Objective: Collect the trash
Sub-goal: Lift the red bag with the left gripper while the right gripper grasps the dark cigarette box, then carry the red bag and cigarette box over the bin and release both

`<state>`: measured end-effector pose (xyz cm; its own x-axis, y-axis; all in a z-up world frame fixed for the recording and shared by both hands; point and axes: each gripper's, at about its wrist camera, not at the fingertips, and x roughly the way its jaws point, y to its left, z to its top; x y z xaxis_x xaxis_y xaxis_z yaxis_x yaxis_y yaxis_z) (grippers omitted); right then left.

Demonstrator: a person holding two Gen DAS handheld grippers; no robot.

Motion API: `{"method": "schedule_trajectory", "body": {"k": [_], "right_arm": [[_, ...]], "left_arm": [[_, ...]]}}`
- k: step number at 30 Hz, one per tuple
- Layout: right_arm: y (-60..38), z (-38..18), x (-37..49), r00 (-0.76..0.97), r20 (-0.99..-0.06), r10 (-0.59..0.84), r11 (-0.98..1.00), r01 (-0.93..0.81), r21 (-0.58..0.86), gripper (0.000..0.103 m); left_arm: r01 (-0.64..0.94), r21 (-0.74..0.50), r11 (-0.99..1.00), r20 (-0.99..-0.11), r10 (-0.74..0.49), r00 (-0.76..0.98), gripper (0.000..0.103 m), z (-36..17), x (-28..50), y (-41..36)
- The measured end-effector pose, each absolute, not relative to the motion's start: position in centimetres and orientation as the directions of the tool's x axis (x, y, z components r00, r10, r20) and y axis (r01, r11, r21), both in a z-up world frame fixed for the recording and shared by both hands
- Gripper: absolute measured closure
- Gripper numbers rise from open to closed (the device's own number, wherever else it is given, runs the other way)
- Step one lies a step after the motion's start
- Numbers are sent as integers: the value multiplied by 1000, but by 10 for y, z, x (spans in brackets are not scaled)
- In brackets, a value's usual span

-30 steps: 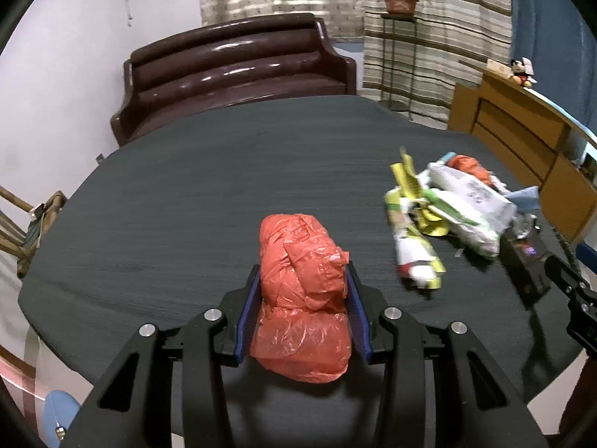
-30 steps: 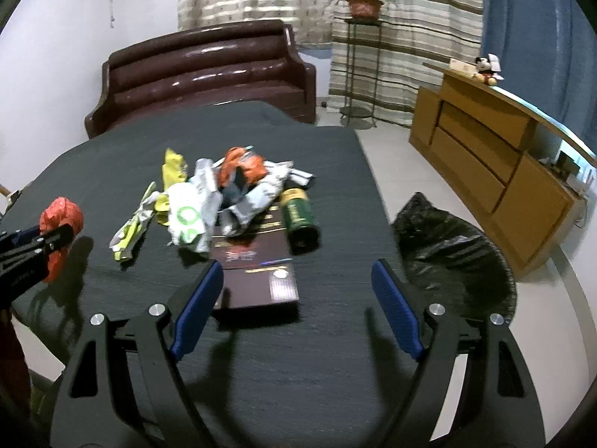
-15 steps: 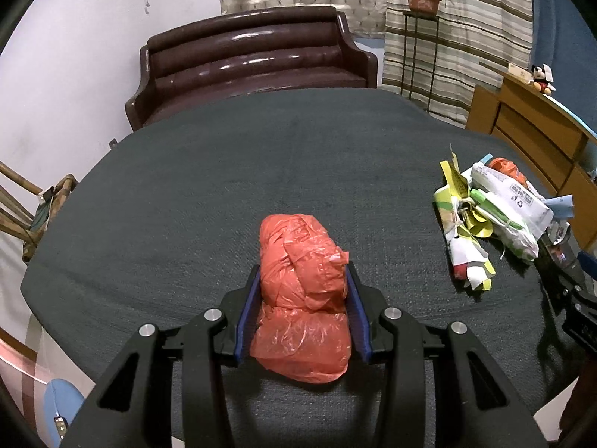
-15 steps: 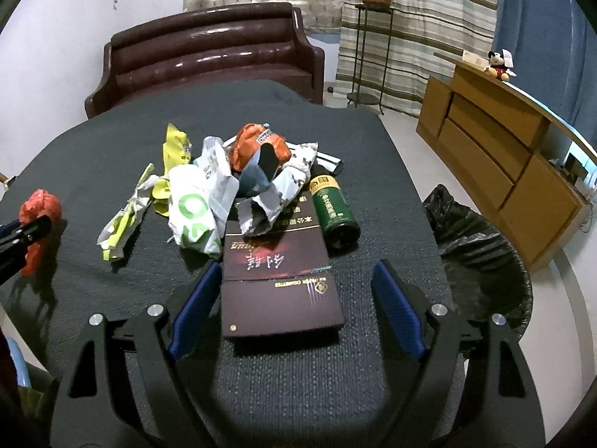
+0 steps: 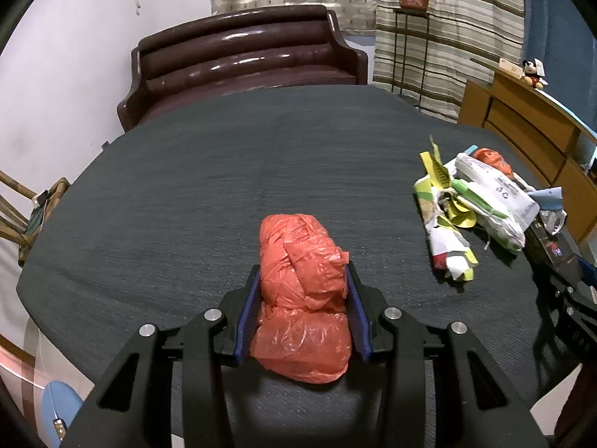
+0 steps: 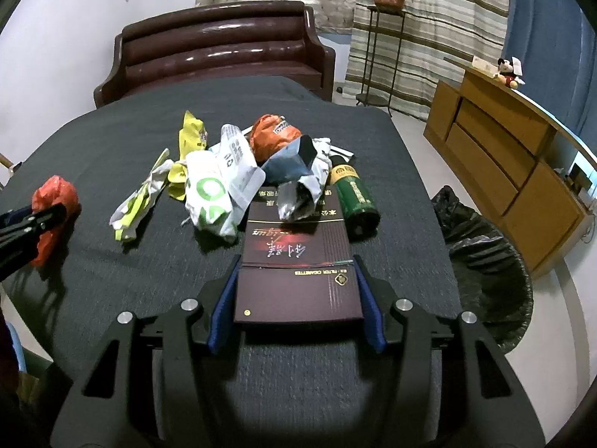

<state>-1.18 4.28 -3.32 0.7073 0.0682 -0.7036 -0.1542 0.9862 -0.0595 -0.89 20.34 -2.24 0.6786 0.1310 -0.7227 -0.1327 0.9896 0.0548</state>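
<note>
Trash collection looks to be at an early stage, judging from how much litter lies on the table. The left claw is clamped on a crumpled red plastic bag, its blue pads pressed into both sides of the bundle, which hangs just above the dark cloth near the table's near edge. The right claw has its blue pads against both long sides of a maroon cigarette carton; it appears clamped on it, though I cannot tell whether the carton is lifted or lying flat, and its far end is tucked under the heap.

Nothing I can see has reached the bin, a black-lined basket standing on the floor beside the table's right edge; its inside is too dark to tell what it holds. Left on the table is a loose heap: a green can lying on its side just beside the carton, a white pouch with green print, a silver-lined wrapper, an orange packet, yellow wrappers and a crumpled yellow-and-white wrapper slightly apart from the rest.

So two items are in hand and none seemingly binned. Both held pieces need carrying right to the bin, then several more trips for the heap.
</note>
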Motion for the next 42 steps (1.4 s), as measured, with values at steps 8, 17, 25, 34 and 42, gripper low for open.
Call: {"method": "schedule_trajectory", "body": {"k": [8,17,25,34,42], "right_arm": [[29,-32,-34,711,-702,48,988,-139,-72,48],[20,-30,-34,713,-700,48,992,-114,-49,40],[23,-32,-29,725,-689,22,990,-110,-83,47],[20,-22,-38,754,-656,0,987,-107,-122,49],[4,-14,-48,762,-647,-31,989,-71,-131,49]], "left_arm": [[-107,55,993,-706,114,699,60,-18,-21,200],[-122,66,990,-698,133,704,60,-17,-28,204],[-138,70,988,-703,147,696,60,-21,-25,211],[-106,66,992,-693,122,711,60,-18,-25,202],[-56,60,997,-683,82,726,60,-13,-29,186]]}}
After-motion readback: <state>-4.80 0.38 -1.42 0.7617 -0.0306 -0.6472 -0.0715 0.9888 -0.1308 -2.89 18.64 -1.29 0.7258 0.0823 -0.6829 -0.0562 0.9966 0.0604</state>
